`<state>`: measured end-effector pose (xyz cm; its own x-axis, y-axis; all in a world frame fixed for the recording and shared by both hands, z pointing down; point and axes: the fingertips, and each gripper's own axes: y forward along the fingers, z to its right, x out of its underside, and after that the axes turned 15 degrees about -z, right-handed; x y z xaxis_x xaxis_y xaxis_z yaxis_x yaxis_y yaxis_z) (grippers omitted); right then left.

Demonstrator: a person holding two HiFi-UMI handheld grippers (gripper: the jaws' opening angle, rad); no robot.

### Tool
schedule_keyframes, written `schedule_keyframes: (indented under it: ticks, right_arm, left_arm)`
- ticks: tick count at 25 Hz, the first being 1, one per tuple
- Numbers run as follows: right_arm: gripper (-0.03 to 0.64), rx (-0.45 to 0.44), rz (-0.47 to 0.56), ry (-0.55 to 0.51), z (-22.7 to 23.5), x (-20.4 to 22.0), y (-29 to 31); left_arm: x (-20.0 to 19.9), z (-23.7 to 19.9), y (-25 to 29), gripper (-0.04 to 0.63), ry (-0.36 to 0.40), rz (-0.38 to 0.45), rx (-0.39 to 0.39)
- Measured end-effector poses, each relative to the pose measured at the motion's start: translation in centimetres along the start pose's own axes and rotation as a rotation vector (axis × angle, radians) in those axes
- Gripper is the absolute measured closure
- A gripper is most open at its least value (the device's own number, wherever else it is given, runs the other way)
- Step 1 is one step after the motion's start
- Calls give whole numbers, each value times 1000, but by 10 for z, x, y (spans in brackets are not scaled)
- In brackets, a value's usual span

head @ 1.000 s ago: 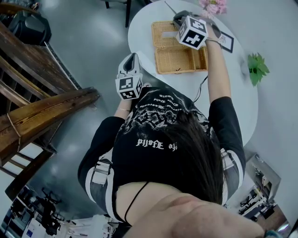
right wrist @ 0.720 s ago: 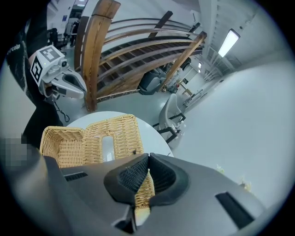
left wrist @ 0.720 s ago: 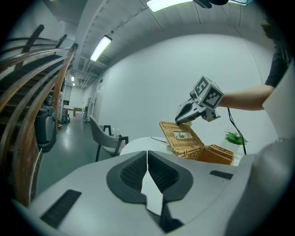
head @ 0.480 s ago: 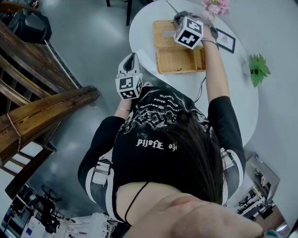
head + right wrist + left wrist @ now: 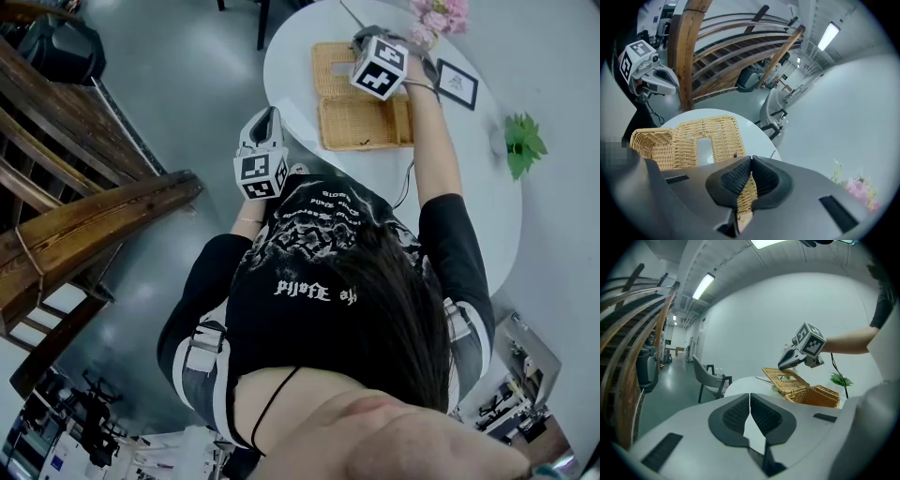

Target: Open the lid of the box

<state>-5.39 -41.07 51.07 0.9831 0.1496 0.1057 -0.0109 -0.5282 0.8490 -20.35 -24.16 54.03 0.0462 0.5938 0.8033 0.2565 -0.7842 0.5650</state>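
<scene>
A wicker box [image 5: 366, 120] stands on the white round table [image 5: 469, 197], and its lid [image 5: 333, 67] is swung back on the far side. My right gripper [image 5: 359, 42] is shut on the lid's far edge. In the right gripper view a strip of wicker shows between the pads of this gripper [image 5: 749, 166], with the lid [image 5: 710, 140] and the open box [image 5: 649, 145] beyond. My left gripper [image 5: 267, 114] hovers at the table's near left edge, shut and empty. The left gripper view shows its jaws [image 5: 750, 411] together, with the box [image 5: 818, 397] and the right gripper [image 5: 790, 359] ahead.
Pink flowers [image 5: 436, 14], a small framed card [image 5: 457, 82] and a green plant [image 5: 522, 141] stand on the table's right side. A dark cable [image 5: 405, 178] hangs over the near edge. A wooden stair rail [image 5: 84, 216] runs along the left, and a grey chair [image 5: 708, 380] stands beyond the table.
My right gripper has sunk a little with the lid's edge, so the lid lies further back. The left gripper has stayed where it was.
</scene>
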Motion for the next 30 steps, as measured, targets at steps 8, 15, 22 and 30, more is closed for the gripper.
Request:
schedule_keyframes:
  ticks: [8,15,22,30]
  right_arm:
    - [584,-28,-5,6,-3,2,12]
    - [583,-46,-3,48,-6,3,24]
    - [583,-82,-8,82,-8,6,35]
    - [583,-119,-18,114,-17,6,47]
  left_arm:
    - [1,-1,3,571,4,-9,5]
    - [1,-3,5,571,4,-20,4]
    - [3,-3,9,571,2,-33,4]
    - [5,-8,9,571,-3,-42,1]
